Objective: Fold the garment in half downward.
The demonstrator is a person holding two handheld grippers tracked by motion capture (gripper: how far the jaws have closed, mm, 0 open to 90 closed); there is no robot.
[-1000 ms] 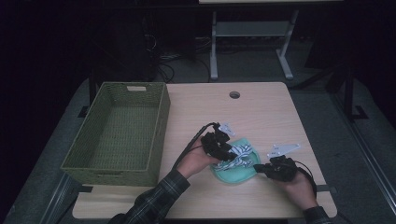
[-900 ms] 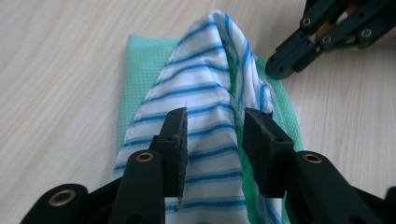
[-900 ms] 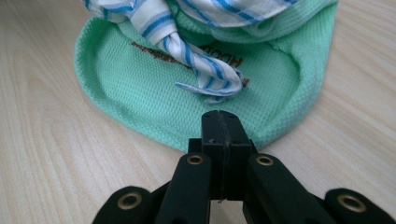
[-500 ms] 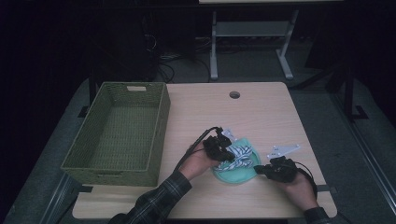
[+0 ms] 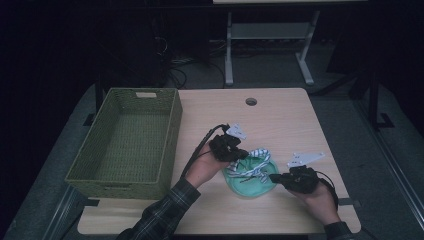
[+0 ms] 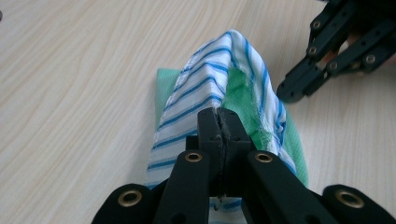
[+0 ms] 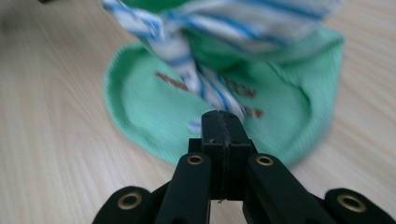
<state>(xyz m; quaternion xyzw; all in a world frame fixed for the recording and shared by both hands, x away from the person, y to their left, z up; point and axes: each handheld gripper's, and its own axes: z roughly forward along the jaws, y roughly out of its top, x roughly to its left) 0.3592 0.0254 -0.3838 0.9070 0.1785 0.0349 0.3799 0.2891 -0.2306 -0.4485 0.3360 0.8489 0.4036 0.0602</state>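
Observation:
A green cloth (image 5: 250, 184) with brown lettering lies on the wooden table (image 5: 280, 120), and a blue-and-white striped fabric (image 5: 258, 156) is attached to it. My left gripper (image 5: 244, 154) is shut on the striped fabric (image 6: 205, 79) and holds a fold of it up off the green cloth (image 6: 295, 151). My right gripper (image 5: 274, 177) is shut, its tips at the near right edge of the green cloth (image 7: 140, 102). A striped strip (image 7: 210, 88) hangs down just beyond its tips (image 7: 223, 115); whether they pinch any cloth is unclear. The right gripper (image 6: 299, 88) also shows in the left gripper view.
An olive woven basket (image 5: 170, 135) stands on the table's left side, with nothing seen inside. A round cable hole (image 5: 251, 101) sits near the far edge. A grey desk frame (image 5: 265, 35) stands on the floor behind the table.
The left gripper has closed on the striped fabric and raised it slightly, so the fold stands up from the green cloth. The right gripper has stayed in place.

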